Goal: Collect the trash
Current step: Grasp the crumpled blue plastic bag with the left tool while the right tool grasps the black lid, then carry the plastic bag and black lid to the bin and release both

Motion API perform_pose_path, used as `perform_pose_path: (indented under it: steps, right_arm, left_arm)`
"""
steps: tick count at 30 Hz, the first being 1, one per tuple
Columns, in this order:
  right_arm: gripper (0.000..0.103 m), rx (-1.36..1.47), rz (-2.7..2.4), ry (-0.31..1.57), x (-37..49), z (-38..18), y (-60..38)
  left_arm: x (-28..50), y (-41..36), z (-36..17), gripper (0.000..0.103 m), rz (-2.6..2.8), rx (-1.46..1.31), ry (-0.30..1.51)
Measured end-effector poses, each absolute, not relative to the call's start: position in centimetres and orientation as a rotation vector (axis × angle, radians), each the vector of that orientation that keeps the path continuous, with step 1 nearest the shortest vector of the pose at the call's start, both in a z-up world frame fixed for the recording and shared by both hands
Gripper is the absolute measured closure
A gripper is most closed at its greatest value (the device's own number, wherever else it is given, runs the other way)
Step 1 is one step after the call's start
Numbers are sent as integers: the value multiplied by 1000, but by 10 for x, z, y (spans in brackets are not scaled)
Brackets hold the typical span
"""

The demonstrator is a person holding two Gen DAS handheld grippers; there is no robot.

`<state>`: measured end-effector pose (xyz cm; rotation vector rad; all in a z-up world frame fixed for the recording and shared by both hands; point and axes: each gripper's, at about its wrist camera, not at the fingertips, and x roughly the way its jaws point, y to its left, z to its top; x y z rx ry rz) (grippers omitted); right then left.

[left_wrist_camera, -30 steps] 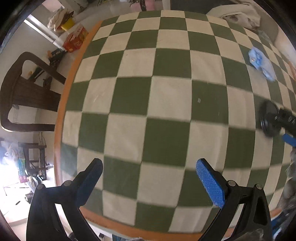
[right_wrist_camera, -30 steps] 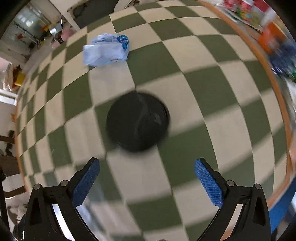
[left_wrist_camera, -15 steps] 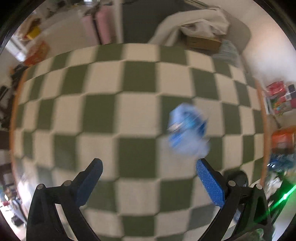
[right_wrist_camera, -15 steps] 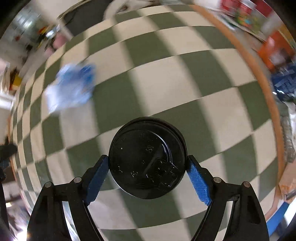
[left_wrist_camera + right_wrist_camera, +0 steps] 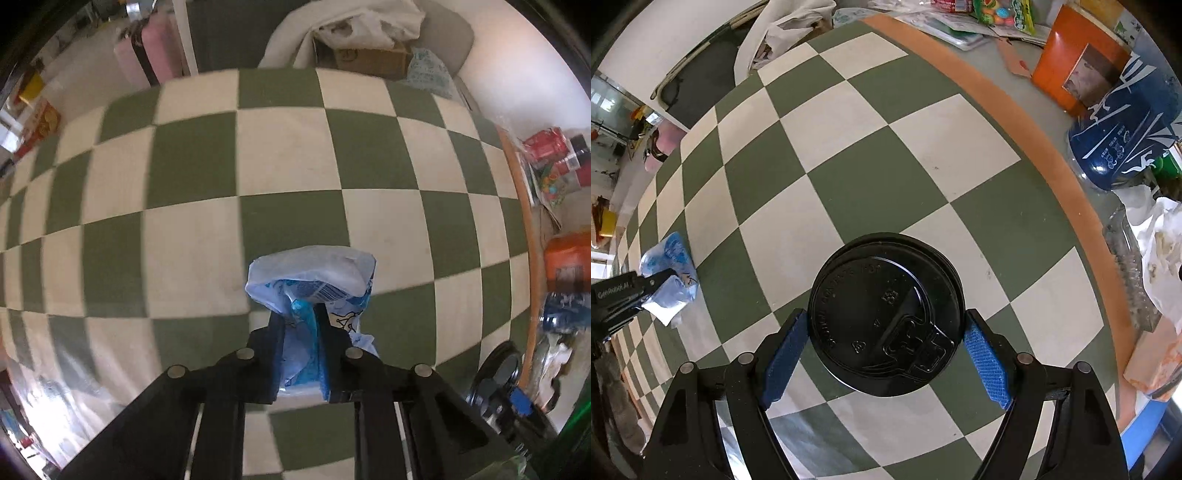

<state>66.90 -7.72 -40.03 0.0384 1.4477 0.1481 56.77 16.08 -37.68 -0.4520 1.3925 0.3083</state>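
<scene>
Trash of two kinds is seen on a green-and-cream checked table (image 5: 192, 162). In the left wrist view, a crumpled blue-and-white wrapper (image 5: 314, 284) is pinched between the nearly closed jaws of the left gripper (image 5: 300, 328); its upper part fans out beyond the fingertips, over the table's near middle. Whether the wrapper is lifted clear of the table cannot be told. Near the table's right edge, low in the view, the right gripper (image 5: 511, 400) is partly seen with a dark round lid (image 5: 496, 367) at its tip. Beyond that edge, an orange box (image 5: 567, 258) and red packets (image 5: 550, 144) are seen; past the far edge, a cardboard box (image 5: 369, 59) draped with white cloth (image 5: 369, 22) is visible.

In the right wrist view, the black cup lid (image 5: 886, 317) is clasped at its two sides by the blue pads of the right gripper (image 5: 884, 349), whose jaws are closed to the lid's width. The lid sits over the table near its orange rim (image 5: 1027, 129). Far left on the table, the wrapper (image 5: 670, 275) is gripped by the left gripper (image 5: 663, 276). Off the rim, a blue bottle (image 5: 1126, 133) and the orange box (image 5: 1078, 59) are seen.
</scene>
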Motion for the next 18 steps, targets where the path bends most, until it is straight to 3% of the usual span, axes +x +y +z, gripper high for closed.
perform_pose_path:
  steps: [9,18]
  right_arm:
    - [18,8,249,1390,620,-359,-79]
    - [18,-31,401,1336,518,-299,-47]
  left_arm:
    - [474,164,-312,91,390,-378,1281]
    - [360,147,-259,91,418,-379,1196]
